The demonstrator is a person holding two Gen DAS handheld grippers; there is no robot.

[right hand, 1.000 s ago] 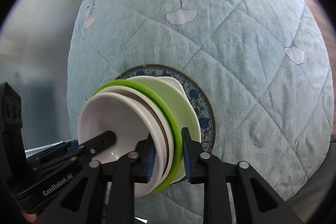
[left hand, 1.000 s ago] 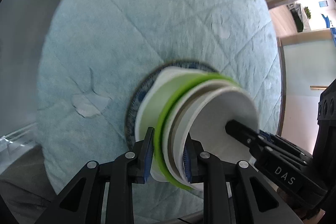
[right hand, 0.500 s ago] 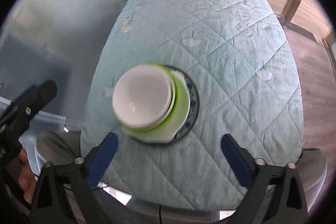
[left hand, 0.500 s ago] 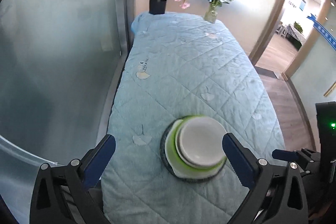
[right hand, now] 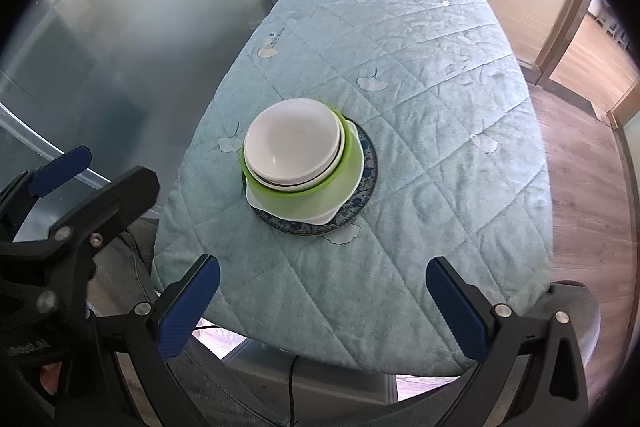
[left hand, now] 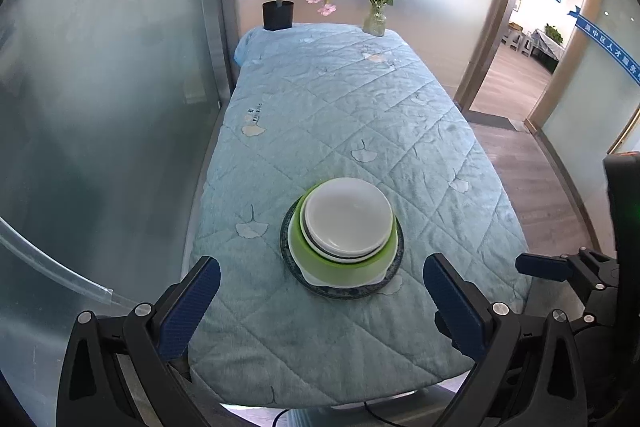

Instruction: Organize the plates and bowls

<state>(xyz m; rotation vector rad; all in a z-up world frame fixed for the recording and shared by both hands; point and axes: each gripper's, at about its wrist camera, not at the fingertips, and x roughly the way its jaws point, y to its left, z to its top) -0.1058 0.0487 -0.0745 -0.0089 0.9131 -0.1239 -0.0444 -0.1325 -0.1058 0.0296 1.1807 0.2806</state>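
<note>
A stack of dishes stands on the table near its front end. A white bowl (left hand: 347, 214) sits on top, nested in other white bowls inside a green bowl (left hand: 344, 269). Under them lie a white plate and a blue-patterned plate (left hand: 289, 251). The stack also shows in the right wrist view, with the white bowl (right hand: 292, 143), green bowl (right hand: 320, 191) and blue-patterned plate (right hand: 366, 179). My left gripper (left hand: 322, 301) is open and empty, above and short of the stack. My right gripper (right hand: 322, 301) is open and empty, also short of the stack.
The table wears a light blue quilted cloth (left hand: 360, 115). A black pot of pink blossoms (left hand: 278, 15) and a glass vase of flowers (left hand: 375, 21) stand at its far end. A frosted glass wall (left hand: 100, 87) runs along the left. A doorway (left hand: 516, 67) opens at right.
Both grippers let go of the stacked bowls, opened wide and drew back and up from the stack. The stack stays on the blue-patterned plate.
</note>
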